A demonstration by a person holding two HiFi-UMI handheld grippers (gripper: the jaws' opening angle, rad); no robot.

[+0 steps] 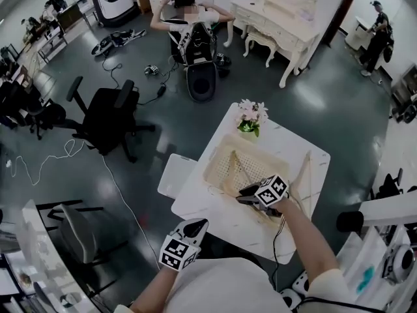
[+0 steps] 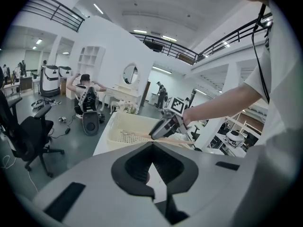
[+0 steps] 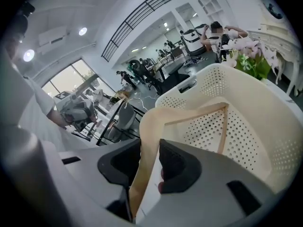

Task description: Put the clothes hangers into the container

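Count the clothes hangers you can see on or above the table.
2. The held hanger is clamped in the right gripper and reaches into the basket. The loose hanger lies on the table beside it. The arm may hide others.

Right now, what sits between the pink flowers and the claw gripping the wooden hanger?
The cream basket sits between the flowers and the right claw. The head view shows it, with the held hanger reaching over it.
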